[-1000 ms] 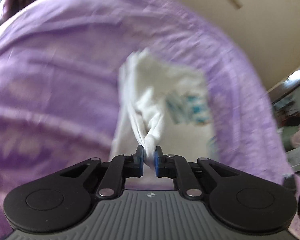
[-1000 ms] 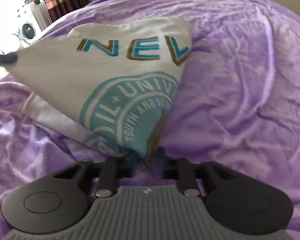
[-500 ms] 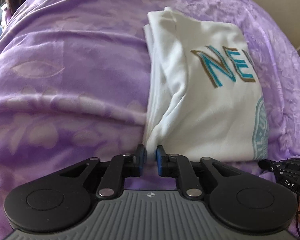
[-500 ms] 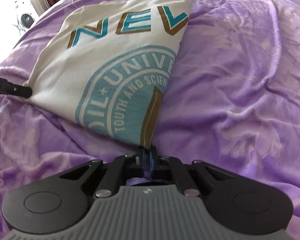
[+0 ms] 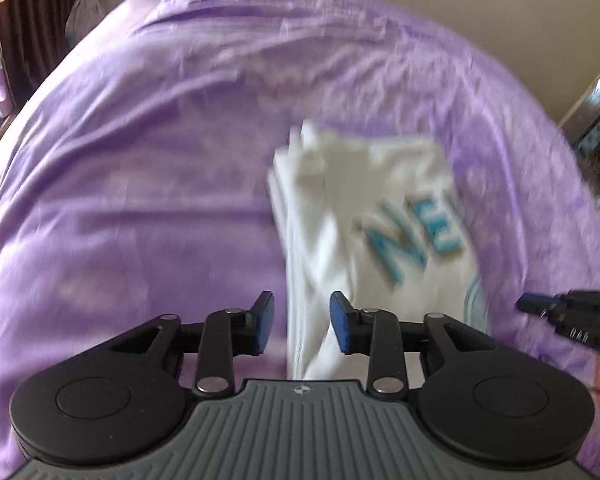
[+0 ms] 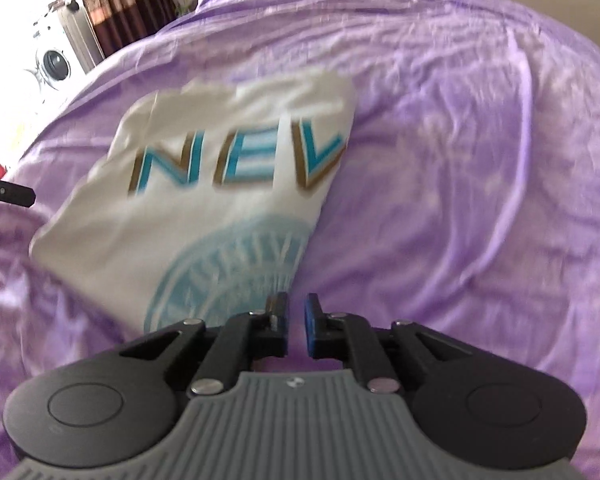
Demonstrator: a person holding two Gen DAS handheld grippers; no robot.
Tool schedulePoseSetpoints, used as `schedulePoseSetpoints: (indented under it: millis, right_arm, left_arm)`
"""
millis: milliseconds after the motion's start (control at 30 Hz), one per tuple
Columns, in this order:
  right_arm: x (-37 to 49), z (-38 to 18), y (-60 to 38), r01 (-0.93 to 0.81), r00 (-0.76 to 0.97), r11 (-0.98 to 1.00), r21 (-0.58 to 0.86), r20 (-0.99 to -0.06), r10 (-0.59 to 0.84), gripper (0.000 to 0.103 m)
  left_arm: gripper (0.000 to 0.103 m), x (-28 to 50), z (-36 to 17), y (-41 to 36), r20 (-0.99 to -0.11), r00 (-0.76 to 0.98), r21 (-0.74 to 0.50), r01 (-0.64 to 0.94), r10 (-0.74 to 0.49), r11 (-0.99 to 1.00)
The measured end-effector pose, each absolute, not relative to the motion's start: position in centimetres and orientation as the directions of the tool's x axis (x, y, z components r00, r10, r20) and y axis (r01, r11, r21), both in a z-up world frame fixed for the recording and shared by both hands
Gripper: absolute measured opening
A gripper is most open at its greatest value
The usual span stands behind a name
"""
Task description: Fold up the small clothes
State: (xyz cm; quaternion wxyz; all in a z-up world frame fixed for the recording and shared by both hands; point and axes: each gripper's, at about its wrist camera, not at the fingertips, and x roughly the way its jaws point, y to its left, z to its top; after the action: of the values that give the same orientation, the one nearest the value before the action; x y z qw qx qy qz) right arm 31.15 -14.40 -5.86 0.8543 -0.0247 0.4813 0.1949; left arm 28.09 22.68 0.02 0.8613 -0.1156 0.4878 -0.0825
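1. Shirt [image 6: 204, 216] lies folded on our purple bedspread [image 6: 460, 160].
2. Our left gripper [image 5: 302, 324] is opening; the shirt's edge sits untouched between its jaws.
3. Our right gripper [image 6: 296, 328] is opening, nothing between.

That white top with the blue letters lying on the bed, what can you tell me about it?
The white T-shirt looks like soft cotton, folded into a rough rectangle and lying flat on the purple bedspread. Its top face shows teal letters edged in brown, "NEL" as far as can be read, above a pale teal round emblem. Stacked layers show along one folded edge. The left claw is opening around that edge's near corner, its pads clear of the cloth. The right claw is opening just beside the other near corner, with nothing between its pads.
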Motion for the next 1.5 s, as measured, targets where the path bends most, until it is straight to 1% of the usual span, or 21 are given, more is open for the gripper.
schedulePoseSetpoints:
  millis: [33, 67, 100, 167, 200, 267, 433, 700, 767, 800, 833, 900, 967, 1067, 1167, 1267, 1300, 1367, 1400, 1433, 1500]
  right_arm:
    - [32.1, -5.4, -14.3, -0.361, 0.471, 0.921, 0.149, -0.823, 0.318, 0.014]
    - [33.0, -5.1, -14.1, -0.366, 0.479, 0.918, 0.154, -0.814, 0.328, 0.027]
    - [33.9, -4.8, -13.8, -0.366, 0.489, 0.918, 0.153, -0.808, 0.33, 0.032]
    - [35.6, -4.5, -13.1, -0.378, 0.508, 0.914, 0.147, -0.792, 0.338, 0.034]
    - [36.7, -4.5, -12.8, -0.38, 0.513, 0.913, 0.148, -0.788, 0.341, 0.038]
    - [38.5, -4.7, -12.5, -0.374, 0.524, 0.913, 0.163, -0.775, 0.353, 0.04]
    - [42.5, -6.3, -12.5, -0.339, 0.539, 0.92, 0.198, -0.76, 0.362, 0.041]
    - [46.0, -8.6, -12.6, -0.315, 0.577, 0.917, 0.245, -0.718, 0.39, 0.042]
    - [46.6, -9.1, -12.6, -0.305, 0.581, 0.918, 0.253, -0.715, 0.39, 0.042]
    - [46.8, -9.3, -12.7, -0.303, 0.584, 0.919, 0.253, -0.712, 0.389, 0.042]
    - [46.9, -9.4, -12.7, -0.303, 0.587, 0.919, 0.252, -0.711, 0.388, 0.042]
    - [47.1, -9.7, -12.8, -0.301, 0.595, 0.924, 0.236, -0.71, 0.376, 0.042]
    - [47.1, -9.8, -13.0, -0.299, 0.605, 0.928, 0.221, -0.708, 0.364, 0.043]
    - [47.3, -10.1, -13.4, -0.292, 0.605, 0.928, 0.232, -0.706, 0.367, 0.044]
    - [47.5, -10.8, -13.4, -0.287, 0.596, 0.927, 0.242, -0.713, 0.37, 0.044]
    - [47.5, -11.4, -13.4, -0.281, 0.584, 0.929, 0.241, -0.725, 0.365, 0.044]
    - [47.5, -11.5, -13.4, -0.278, 0.583, 0.93, 0.24, -0.728, 0.361, 0.045]
    - [47.4, -11.4, -13.7, -0.273, 0.582, 0.932, 0.241, -0.729, 0.359, 0.045]
    - [47.3, -11.2, -13.8, -0.271, 0.581, 0.932, 0.241, -0.731, 0.358, 0.046]
    - [47.1, -11.0, -13.8, -0.27, 0.581, 0.933, 0.239, -0.732, 0.356, 0.047]
    - [46.6, -10.5, -14.0, -0.269, 0.583, 0.932, 0.243, -0.729, 0.358, 0.055]
  left_arm:
    - [0.049, 28.9, 0.1, 22.8, -0.803, 0.531, -0.3, 0.028, -0.268, 0.954]
    - [0.05, 29.8, 0.1, 22.8, -0.788, 0.547, -0.32, 0.029, -0.283, 0.947]
    - [0.05, 30.7, 0.0, 22.7, -0.776, 0.556, -0.339, 0.03, -0.297, 0.94]
    - [0.05, 33.0, -0.3, 22.5, -0.751, 0.574, -0.373, 0.04, -0.327, 0.927]
    - [0.05, 34.1, -0.5, 22.4, -0.74, 0.588, -0.383, 0.031, -0.327, 0.923]
    - [0.05, 36.2, -1.1, 22.4, -0.722, 0.604, -0.408, 0.021, -0.337, 0.913]
    - [0.05, 41.6, -3.8, 23.2, -0.71, 0.603, -0.46, -0.007, -0.363, 0.888]
    - [0.05, 46.4, -9.0, 23.4, -0.726, 0.536, -0.532, -0.039, -0.431, 0.846]
    - [0.034, 46.3, -9.4, 23.3, -0.718, 0.534, -0.541, -0.024, -0.447, 0.84]
    - [0.021, 46.0, -9.2, 23.1, -0.708, 0.548, -0.53, 0.004, -0.445, 0.848]
    - [0.001, 45.5, -8.6, 22.8, -0.691, 0.576, -0.51, 0.039, -0.436, 0.859]
    - [0.001, 44.4, -7.1, 22.6, -0.641, 0.618, -0.499, 0.116, -0.456, 0.859]
    - [0.001, 43.6, -5.7, 22.1, -0.629, 0.642, -0.437, 0.174, -0.438, 0.883]
    - [0.001, 44.0, -6.2, 22.2, -0.68, 0.636, -0.353, 0.153, -0.366, 0.923]
    - [0.001, 44.8, -8.4, 22.1, -0.72, 0.615, -0.315, 0.124, -0.322, 0.941]
    - [0.002, 45.3, -9.9, 22.1, -0.735, 0.603, -0.316, 0.099, -0.31, 0.943]
    - [0.004, 45.2, -10.0, 22.2, -0.735, 0.605, -0.316, 0.093, -0.306, 0.944]
    - [0.015, 45.2, -9.6, 22.7, -0.739, 0.602, -0.337, 0.06, -0.303, 0.94]
    - [0.025, 45.0, -9.2, 23.0, -0.741, 0.602, -0.342, 0.045, -0.299, 0.939]
    - [0.027, 44.7, -8.6, 23.4, -0.746, 0.598, -0.348, 0.027, -0.294, 0.937]
    - [0.029, 44.1, -7.4, 23.8, -0.758, 0.587, -0.352, 0.0, -0.285, 0.936]
